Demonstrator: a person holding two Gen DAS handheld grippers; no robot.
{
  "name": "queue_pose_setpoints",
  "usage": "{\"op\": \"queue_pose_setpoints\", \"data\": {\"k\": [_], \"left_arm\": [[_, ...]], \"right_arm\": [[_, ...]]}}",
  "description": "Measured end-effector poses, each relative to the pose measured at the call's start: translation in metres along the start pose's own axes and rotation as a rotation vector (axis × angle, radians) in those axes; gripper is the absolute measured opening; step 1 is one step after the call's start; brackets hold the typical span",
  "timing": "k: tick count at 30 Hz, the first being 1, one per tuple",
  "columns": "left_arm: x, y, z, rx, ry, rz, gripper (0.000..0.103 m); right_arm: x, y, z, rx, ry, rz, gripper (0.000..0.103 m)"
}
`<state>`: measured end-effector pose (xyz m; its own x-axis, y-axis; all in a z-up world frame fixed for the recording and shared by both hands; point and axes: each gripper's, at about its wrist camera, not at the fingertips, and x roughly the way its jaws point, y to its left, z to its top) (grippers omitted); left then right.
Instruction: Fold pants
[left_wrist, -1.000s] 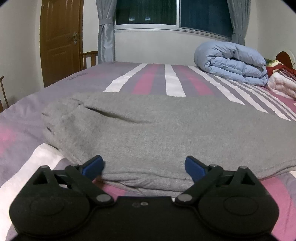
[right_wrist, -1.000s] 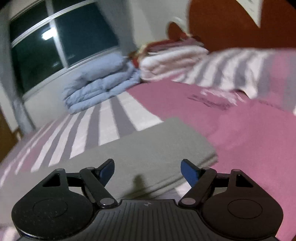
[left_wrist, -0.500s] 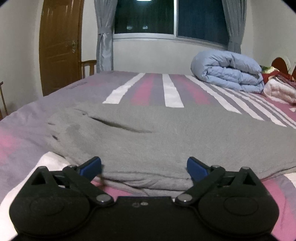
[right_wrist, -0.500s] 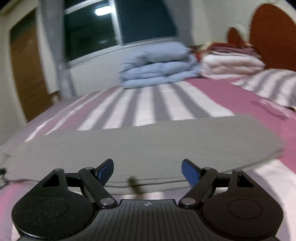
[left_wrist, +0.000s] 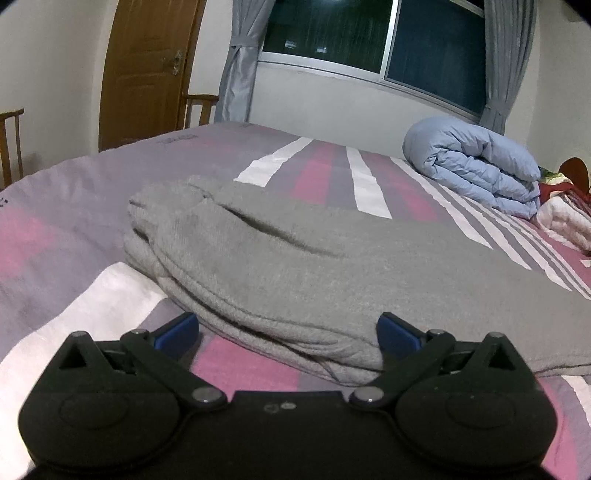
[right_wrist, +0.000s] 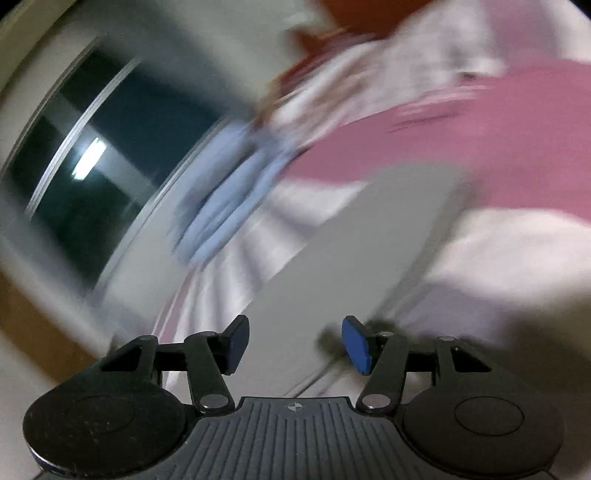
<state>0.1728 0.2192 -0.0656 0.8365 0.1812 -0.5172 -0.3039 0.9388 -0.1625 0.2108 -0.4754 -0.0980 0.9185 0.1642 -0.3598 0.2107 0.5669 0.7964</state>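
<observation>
Grey knit pants (left_wrist: 332, 273) folded lengthwise, layered, flat across striped bed, waist end left.

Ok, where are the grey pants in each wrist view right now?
Left wrist: grey pants spread across the middle, folded edge just ahead of the open jaws.
Right wrist: blurred grey band running diagonally up from between the jaws.
Shared landmark: blue quilt below the window.

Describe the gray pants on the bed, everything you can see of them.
The gray pants look like soft knit fleece, folded lengthwise into a long, layered strip lying flat on the striped bedsheet. A crease dents the top, and stacked edges show at the near fold. The open left gripper straddles that fold; contact is unclear.
</observation>
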Motion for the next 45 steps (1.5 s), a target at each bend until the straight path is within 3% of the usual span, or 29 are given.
{"op": "queue_pose_setpoints", "data": {"k": [4, 5, 9, 13, 19, 24, 30, 40, 45], "left_arm": [[0.006, 0.002, -0.001, -0.029, 0.017, -0.004, 0.098], [0.006, 0.001, -0.001, -0.032, 0.017, -0.002, 0.098], [0.007, -0.001, -0.001, -0.032, 0.020, 0.009, 0.098], [0.009, -0.003, -0.001, -0.026, 0.024, 0.018, 0.098], [0.009, -0.006, -0.003, -0.026, 0.030, 0.025, 0.098], [0.010, -0.006, -0.003, -0.032, 0.034, 0.029, 0.098], [0.010, -0.005, -0.004, -0.034, 0.035, 0.028, 0.098], [0.008, -0.003, -0.005, -0.045, 0.033, 0.019, 0.098], [-0.007, -0.009, -0.001, 0.008, -0.040, 0.045, 0.097]], "right_arm": [[-0.009, -0.037, 0.028, 0.133, -0.065, -0.021, 0.057], [-0.009, -0.042, 0.032, 0.152, -0.069, -0.021, 0.051], [-0.003, -0.055, 0.040, 0.209, -0.037, -0.020, 0.040], [0.013, -0.061, 0.053, 0.238, -0.022, -0.018, 0.039], [0.036, -0.064, 0.058, 0.174, 0.021, -0.018, 0.035], [0.046, -0.064, 0.059, 0.118, 0.063, -0.026, 0.017], [0.043, -0.071, 0.056, 0.123, 0.065, 0.023, 0.017], [0.045, -0.065, 0.057, 0.099, 0.087, 0.002, 0.013], [0.042, -0.049, 0.061, 0.035, 0.097, -0.002, 0.011]]}}
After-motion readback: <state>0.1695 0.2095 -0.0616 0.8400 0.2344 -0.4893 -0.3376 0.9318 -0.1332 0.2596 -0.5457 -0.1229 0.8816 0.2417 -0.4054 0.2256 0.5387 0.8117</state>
